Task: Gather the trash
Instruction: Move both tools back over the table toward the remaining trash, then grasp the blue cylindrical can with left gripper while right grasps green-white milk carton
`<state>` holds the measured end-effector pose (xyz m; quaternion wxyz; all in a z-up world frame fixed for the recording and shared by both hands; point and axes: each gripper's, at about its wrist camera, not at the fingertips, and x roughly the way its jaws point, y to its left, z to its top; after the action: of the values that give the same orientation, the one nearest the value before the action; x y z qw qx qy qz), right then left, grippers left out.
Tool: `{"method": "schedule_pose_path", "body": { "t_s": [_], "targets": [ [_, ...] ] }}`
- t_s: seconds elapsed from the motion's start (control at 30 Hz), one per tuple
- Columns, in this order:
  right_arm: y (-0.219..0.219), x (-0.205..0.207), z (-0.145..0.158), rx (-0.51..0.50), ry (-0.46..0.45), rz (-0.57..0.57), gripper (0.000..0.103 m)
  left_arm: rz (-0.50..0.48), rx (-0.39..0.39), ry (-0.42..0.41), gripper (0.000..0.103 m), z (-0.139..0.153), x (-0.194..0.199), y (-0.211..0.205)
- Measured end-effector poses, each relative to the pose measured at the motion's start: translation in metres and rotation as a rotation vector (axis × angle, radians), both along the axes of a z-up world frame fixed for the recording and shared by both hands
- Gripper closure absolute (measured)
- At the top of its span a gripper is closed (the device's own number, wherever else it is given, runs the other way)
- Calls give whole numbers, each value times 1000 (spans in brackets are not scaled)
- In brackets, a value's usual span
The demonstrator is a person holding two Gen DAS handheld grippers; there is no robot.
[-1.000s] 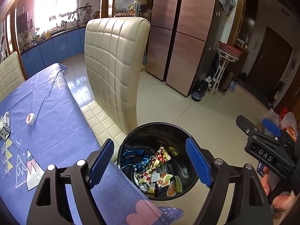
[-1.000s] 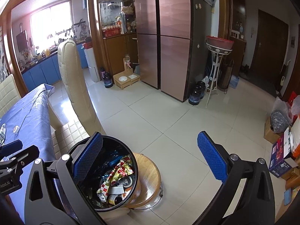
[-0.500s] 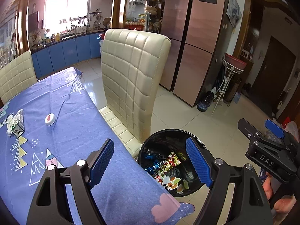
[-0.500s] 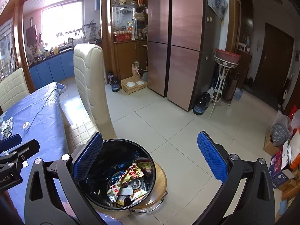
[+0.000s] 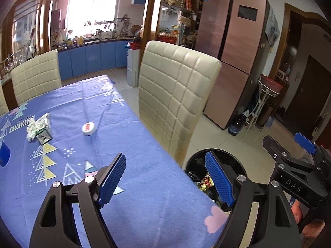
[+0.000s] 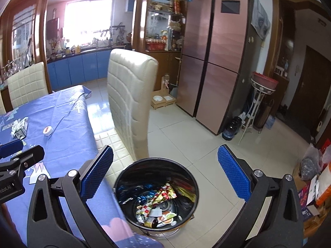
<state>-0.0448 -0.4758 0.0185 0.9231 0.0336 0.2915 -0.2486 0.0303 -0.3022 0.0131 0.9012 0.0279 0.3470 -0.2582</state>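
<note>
In the bin (image 6: pixel 156 188) wrappers already; on the tablecloth (image 5: pixel 128 144) carton (image 5: pixel 42 131) and cap (image 5: pixel 89 128) left, both grippers (image 5: pixel 165 183) (image 6: pixel 165 177) agape, empty.

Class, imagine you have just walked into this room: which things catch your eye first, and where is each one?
The blue patterned tablecloth fills the left. A cream quilted chair stands beside it, and a black trash bin of bright wrappers sits on the floor at the table's corner. A copper-pink fridge rises behind.
</note>
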Motion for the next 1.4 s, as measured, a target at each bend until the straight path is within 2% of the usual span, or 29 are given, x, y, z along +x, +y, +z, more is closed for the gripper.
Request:
{"method": "schedule_pose_path", "body": {
  "t_s": [0.27, 0.47, 0.87, 1.13, 1.4],
  "targets": [
    [74, 47, -2, -21, 18, 139, 3, 127, 12, 15, 26, -8, 28, 74],
    [138, 84, -6, -31, 31, 258, 3, 239, 35, -11, 26, -9, 43, 140],
    [258, 178, -46, 47, 152, 463, 12, 473, 84, 28, 26, -37, 88, 275],
    [314, 234, -70, 53, 226, 550, 13, 601, 142, 25, 26, -51, 114, 341],
    [352, 284, -95, 0, 285, 607, 14, 667, 147, 91, 26, -78, 155, 387]
  ]
}}
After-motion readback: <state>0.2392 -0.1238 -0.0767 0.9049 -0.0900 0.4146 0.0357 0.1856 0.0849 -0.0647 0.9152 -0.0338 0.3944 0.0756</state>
